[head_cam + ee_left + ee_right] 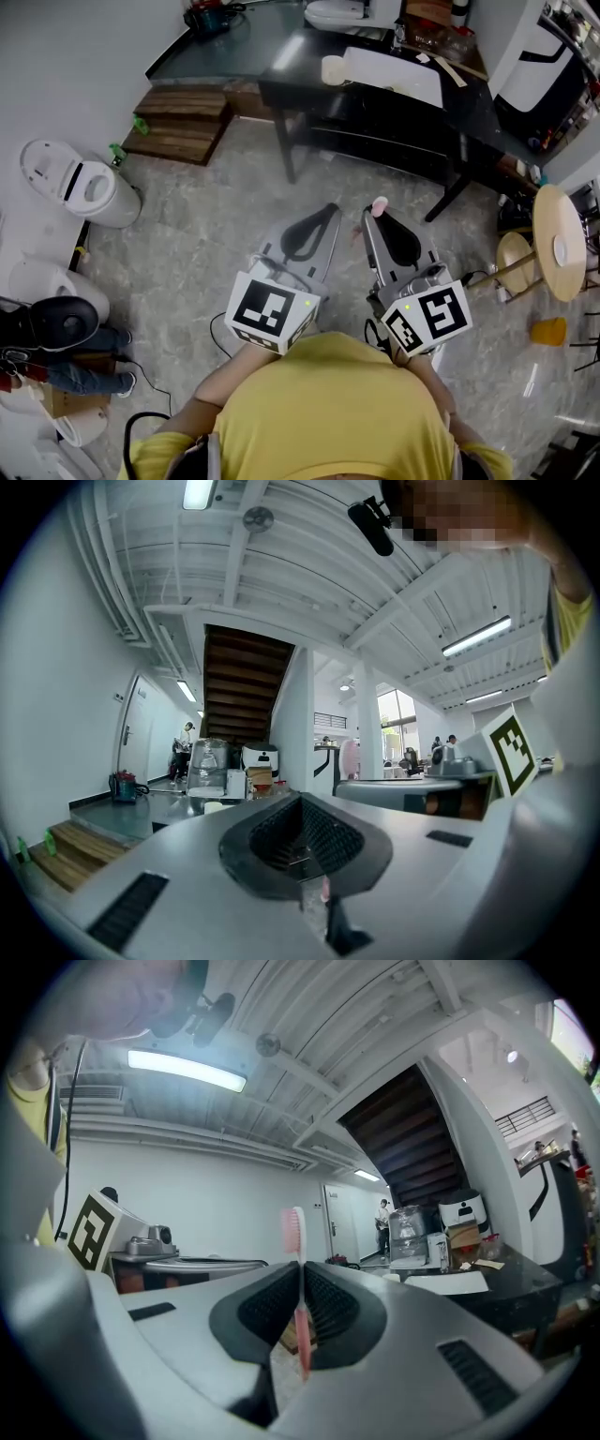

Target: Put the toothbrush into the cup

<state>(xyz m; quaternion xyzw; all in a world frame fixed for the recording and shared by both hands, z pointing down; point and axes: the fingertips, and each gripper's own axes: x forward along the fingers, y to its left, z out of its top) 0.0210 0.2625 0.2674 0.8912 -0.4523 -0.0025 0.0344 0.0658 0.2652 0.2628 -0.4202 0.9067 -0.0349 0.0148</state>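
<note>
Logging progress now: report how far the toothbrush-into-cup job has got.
Done: the pink toothbrush is picked up, clamped in the right gripper, bristle head past the jaw tips. In hand: both grippers held level above the floor, facing the dark table; the left gripper is shut, empty. Left: the cup stands on that table, well ahead, no toothbrush in it; approach and drop remain.

black table (473,108) far | wooden steps (183,117) left | white bin (89,187) | round wooden stool (560,234) right
</note>
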